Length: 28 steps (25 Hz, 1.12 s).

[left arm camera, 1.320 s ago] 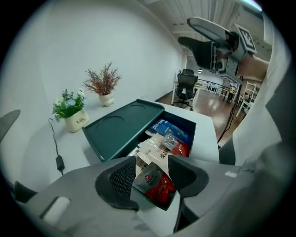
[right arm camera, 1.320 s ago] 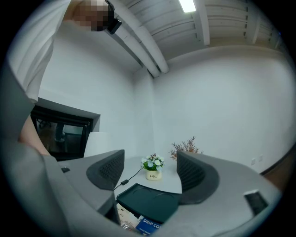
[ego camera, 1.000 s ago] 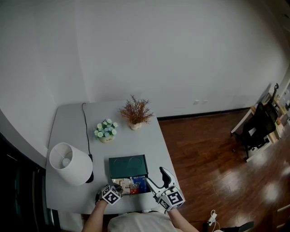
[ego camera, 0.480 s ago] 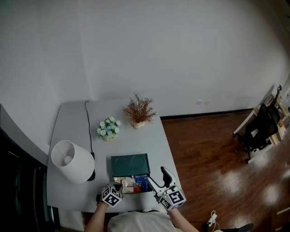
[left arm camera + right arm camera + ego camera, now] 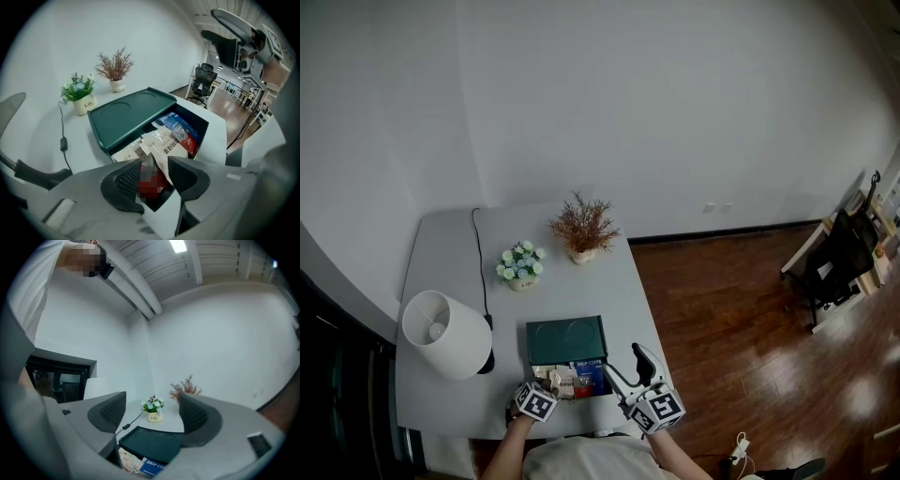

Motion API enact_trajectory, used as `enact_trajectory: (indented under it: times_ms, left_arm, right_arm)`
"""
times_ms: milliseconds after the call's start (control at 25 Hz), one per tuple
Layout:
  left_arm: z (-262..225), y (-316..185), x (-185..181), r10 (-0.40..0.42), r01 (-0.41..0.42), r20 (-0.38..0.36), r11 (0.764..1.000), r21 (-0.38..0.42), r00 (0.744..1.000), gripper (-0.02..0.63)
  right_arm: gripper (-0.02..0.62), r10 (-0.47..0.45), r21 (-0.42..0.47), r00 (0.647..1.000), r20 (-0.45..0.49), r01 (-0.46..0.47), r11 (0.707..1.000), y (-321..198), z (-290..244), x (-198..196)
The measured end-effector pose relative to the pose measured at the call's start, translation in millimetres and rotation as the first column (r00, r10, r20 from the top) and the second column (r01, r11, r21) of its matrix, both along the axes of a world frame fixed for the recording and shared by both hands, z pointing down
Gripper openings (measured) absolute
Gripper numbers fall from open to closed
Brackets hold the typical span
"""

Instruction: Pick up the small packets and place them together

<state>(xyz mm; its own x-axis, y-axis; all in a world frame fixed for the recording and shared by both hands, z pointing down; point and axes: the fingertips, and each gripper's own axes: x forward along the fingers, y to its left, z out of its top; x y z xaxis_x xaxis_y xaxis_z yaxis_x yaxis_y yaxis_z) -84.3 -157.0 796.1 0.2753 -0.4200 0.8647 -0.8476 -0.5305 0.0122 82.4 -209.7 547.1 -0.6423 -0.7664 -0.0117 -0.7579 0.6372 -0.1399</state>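
Left gripper view | left tool (image 5: 157, 177) just parted, red packet (image 5: 148, 188) upright between jaws | right tool (image 5: 151, 412) spread

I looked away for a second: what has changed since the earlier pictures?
The fingers of the left gripper have just been opening, with a red packet between them, no longer pinched, it seems. It hardly shifted otherwise. The right gripper stayed open and still; the green tray and lamp stayed put.
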Motion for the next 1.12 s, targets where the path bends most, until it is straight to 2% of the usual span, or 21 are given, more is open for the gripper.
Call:
enact_trajectory:
  times_ms: [80,120,160,320,600,800,920,1120]
  left_arm:
    - [9.4,-0.1,1.7,-0.021,0.022,0.025,0.999,-0.036,0.999,0.188]
    - [12.7,-0.2,1.2,-0.031,0.034,0.044,0.998,-0.047,0.999,0.163]
    - [14.8,-0.8,0.4,-0.041,0.044,0.062,0.998,-0.051,0.997,0.102]
    - [7.1,-4.0,-0.7,-0.069,0.070,0.084,0.997,-0.012,0.994,0.026]
    - [-53.9,-8.6,-2.9,-0.151,0.155,-0.041,0.982,0.112,0.988,0.020]
    - [-93.0,-56.2,-11.3,-0.194,0.210,-0.091,0.955,0.211,0.977,0.020]
    - [-90.8,-88.8,-15.6,-0.208,0.217,-0.064,0.953,0.212,0.976,0.020]
    - [-58.5,-123.3,-18.6,-0.248,0.249,-0.026,0.959,0.136,0.968,0.020]
  right_arm:
    - [0.345,0.003,-0.001,1.000,-0.001,-0.003,1.000,1.2,-0.1,2.4]
    - [0.345,0.004,-0.002,1.000,-0.001,-0.004,1.000,1.9,0.0,3.7]
    - [0.345,0.006,-0.003,1.000,-0.002,-0.006,1.000,2.5,0.4,5.0]
    - [0.345,0.019,-0.008,1.000,-0.004,-0.019,1.000,3.6,2.6,11.0]
    - [0.345,0.031,-0.015,1.000,-0.001,-0.031,0.999,1.5,3.4,17.4]
    - [0.345,0.010,-0.022,1.000,0.001,-0.010,1.000,2.7,5.3,10.7]
    - [0.345,-0.011,-0.026,1.000,-0.001,0.011,1.000,4.8,6.2,4.8]
    - [0.345,-0.015,-0.029,1.000,-0.006,0.015,0.999,7.9,6.9,5.7]
